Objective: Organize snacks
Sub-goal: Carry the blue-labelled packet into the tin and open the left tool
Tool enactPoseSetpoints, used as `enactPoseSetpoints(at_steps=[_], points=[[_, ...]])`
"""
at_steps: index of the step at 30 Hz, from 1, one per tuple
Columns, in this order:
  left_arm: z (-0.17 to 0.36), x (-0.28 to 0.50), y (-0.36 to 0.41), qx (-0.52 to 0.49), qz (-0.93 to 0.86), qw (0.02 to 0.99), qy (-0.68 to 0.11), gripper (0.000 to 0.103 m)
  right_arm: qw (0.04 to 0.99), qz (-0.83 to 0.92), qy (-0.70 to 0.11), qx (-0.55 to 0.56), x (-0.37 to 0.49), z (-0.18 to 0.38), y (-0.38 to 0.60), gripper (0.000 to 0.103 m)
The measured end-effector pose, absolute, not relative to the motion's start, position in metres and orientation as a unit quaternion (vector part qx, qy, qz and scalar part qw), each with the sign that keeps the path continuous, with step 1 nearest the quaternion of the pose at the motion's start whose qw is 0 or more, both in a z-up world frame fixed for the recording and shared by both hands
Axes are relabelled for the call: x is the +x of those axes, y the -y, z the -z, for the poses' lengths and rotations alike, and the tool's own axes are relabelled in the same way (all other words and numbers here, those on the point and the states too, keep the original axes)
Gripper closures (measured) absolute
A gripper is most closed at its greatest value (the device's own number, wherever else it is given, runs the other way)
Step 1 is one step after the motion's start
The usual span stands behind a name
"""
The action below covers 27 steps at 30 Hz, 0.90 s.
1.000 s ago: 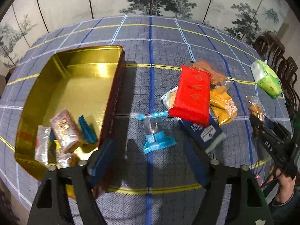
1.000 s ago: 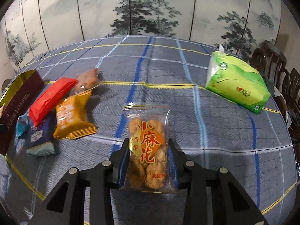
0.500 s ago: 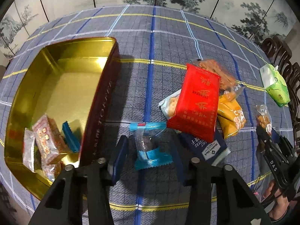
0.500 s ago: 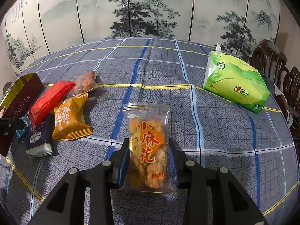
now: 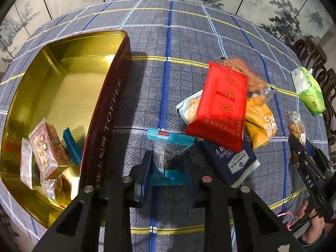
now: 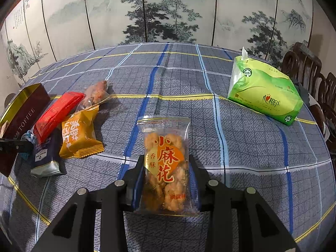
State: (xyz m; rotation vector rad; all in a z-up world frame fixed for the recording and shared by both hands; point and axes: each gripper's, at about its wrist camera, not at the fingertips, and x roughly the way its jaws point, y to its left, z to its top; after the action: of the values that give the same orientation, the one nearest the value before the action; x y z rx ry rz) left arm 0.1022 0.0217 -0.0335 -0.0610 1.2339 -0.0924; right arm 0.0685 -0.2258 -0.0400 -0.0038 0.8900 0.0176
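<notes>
Two grippers, each loaded: left gripper [image 5: 167, 168], jaws just closed, pinches blue-wrapped snack [image 5: 168, 145] on tabletop [image 5: 189, 42], gold tin [image 5: 63, 88] at its 9 o'clock. Right gripper [image 6: 166, 178] grips fried-twist packet [image 6: 166, 163] reading "小麻花". Advice: lift straight, clear the "TOFFEE" wall, release low inside. Navy pack [image 5: 229, 159] reads "Member's Mark"

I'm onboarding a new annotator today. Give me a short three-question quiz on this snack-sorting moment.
1. True or false: the gold tin already holds snacks.
2. What do the left gripper's jaws hold? A) red packet B) blue-and-clear packet C) tissue pack
3. Which packet lies on top of the pile beside the tin?

Key: 1. True. 2. B; the jaws have just closed on it. 3. The red packet.
</notes>
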Motion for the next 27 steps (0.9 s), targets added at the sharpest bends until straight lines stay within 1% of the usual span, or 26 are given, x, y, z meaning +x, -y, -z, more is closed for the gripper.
enactPoseSetpoints(at_steps=[12, 18, 23, 27], points=[[0.012, 0.088, -0.023, -0.023, 0.064, 0.822, -0.566, 0.079, 0.902, -0.006, -0.431, -0.008, 0.068, 0.039, 0.224, 0.065], [-0.014, 0.078, -0.026, 0.002, 0.080, 0.839, -0.539, 0.079, 0.902, -0.006, -0.431, -0.008, 0.068, 0.039, 0.224, 0.065], [-0.034, 0.075, -0.046, 0.015, 0.069, 0.853, -0.517, 0.079, 0.902, -0.006, -0.431, -0.008, 0.068, 0.039, 0.224, 0.065], [-0.042, 0.079, -0.077, 0.016, 0.041, 0.860, -0.508, 0.079, 0.902, -0.006, -0.431, -0.009, 0.068, 0.039, 0.224, 0.065]])
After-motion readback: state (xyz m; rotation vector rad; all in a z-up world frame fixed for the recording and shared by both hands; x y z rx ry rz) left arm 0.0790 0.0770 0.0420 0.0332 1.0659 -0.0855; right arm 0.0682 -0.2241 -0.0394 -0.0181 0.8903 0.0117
